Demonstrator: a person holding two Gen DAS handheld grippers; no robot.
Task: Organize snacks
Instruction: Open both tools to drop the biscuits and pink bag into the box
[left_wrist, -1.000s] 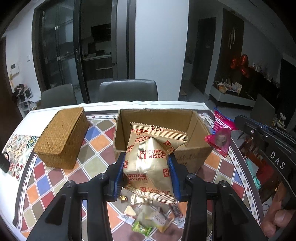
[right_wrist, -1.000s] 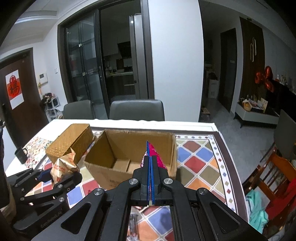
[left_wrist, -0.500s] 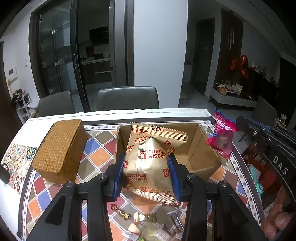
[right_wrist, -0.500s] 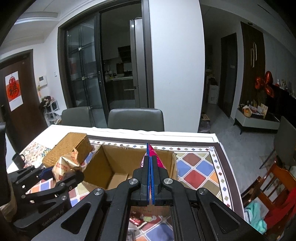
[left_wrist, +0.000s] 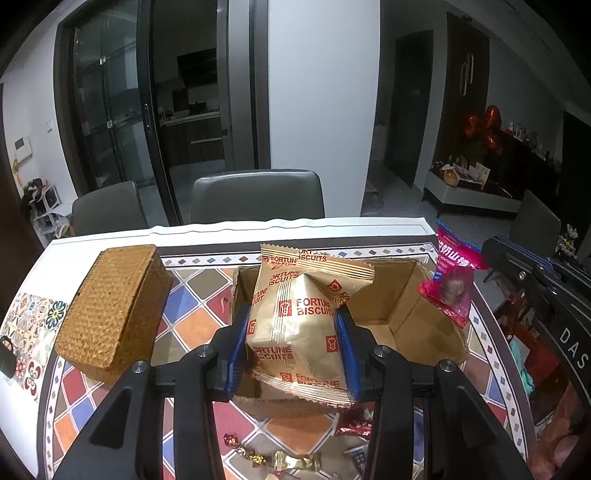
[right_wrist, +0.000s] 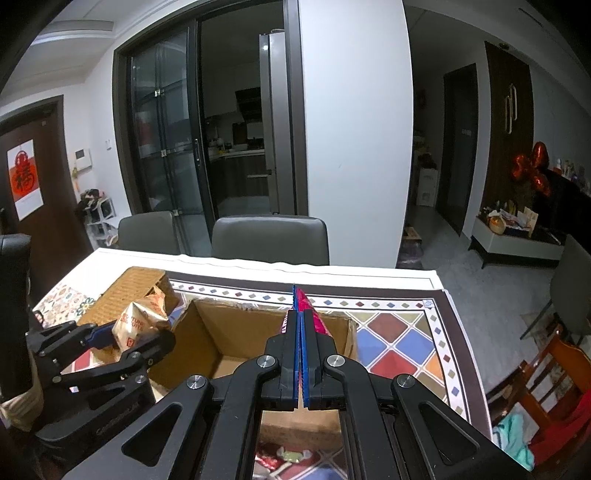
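both packets are nearing the cardboard box (left_wrist: 406, 317) | left gripper (left_wrist: 297, 350) is clamping the biscuit bag (left_wrist: 295, 325), right gripper (right_wrist: 299, 354) is pinching the pink packet (left_wrist: 452, 280) | box is looking empty; candies (left_wrist: 291, 459) are lying loose

right gripper (right_wrist: 298, 325): clamped on thin pink snack packet (right_wrist: 309, 314)
open brown cardboard box (right_wrist: 207, 332): below
left gripper (right_wrist: 129, 338): grips gold biscuit packet (right_wrist: 138, 319)

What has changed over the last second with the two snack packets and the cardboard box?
Both grippers have carried their packets forward over the table: the gold biscuit packet in the left gripper now hangs over the open cardboard box, and the pink snack packet in the right gripper has neared it. Nothing was released. The box, wicker basket and loose candies stayed put.
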